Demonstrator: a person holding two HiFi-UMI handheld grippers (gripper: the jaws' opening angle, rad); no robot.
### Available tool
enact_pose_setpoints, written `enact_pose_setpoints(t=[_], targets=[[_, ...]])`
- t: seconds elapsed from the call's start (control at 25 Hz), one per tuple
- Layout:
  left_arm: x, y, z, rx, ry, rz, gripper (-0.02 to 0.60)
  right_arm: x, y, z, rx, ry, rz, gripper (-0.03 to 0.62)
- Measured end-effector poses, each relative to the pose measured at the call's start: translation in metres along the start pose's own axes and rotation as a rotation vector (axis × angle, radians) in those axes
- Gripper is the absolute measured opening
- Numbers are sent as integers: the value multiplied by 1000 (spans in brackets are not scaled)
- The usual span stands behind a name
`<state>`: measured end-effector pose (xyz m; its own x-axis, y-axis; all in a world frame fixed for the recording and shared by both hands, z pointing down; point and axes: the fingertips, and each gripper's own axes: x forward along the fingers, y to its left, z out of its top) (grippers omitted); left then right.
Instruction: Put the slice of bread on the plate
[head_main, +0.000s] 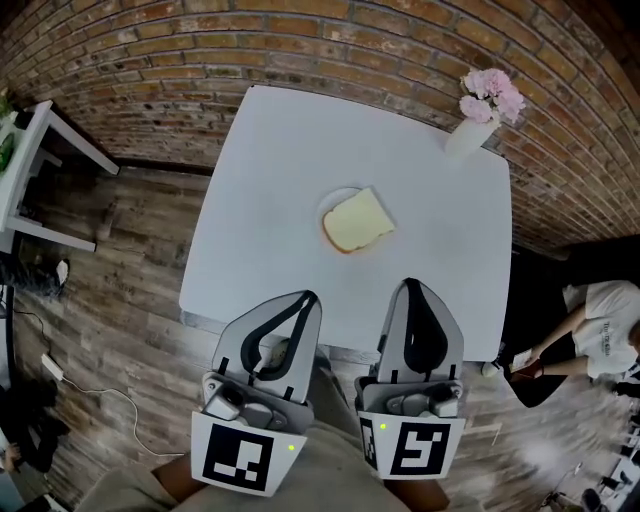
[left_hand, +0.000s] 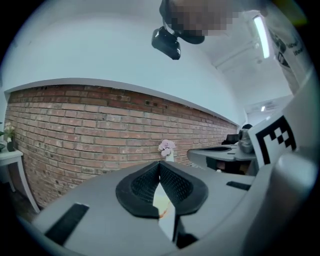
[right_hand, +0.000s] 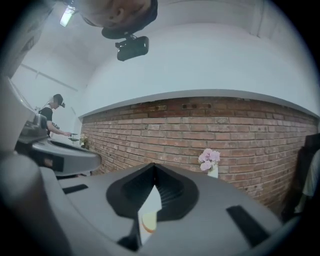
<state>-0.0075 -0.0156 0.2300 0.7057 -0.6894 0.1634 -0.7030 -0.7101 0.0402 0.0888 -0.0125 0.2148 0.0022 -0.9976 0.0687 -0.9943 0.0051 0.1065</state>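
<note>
The pale square slice of bread (head_main: 358, 222) lies on the small round white plate (head_main: 336, 197), centre frame on the white square table (head_main: 290, 150). Down low, the left gripper (head_main: 310, 297) has its jaws pressed together, empty. The right gripper (head_main: 412, 284) is the same, with tips touching and nothing held.

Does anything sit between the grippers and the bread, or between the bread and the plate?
Nothing visible does. The slice of bread already lies on the plate, and only bare table separates it from the left gripper and right gripper, both shut.
</note>
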Motion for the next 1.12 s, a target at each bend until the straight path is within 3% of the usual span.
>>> enact_pose_setpoints(t=[0.44, 0.76, 1.12], targets=[[-14, -11, 13, 25, -37, -57, 9, -48, 29, 24, -6, -20, 38, 8], [-25, -23, 14, 32, -49, -112, 9, -66, 37, 17, 57, 3, 43, 8], [-39, -19, 4, 43, -26, -128, 9, -73, 51, 13, 55, 10, 57, 6]])
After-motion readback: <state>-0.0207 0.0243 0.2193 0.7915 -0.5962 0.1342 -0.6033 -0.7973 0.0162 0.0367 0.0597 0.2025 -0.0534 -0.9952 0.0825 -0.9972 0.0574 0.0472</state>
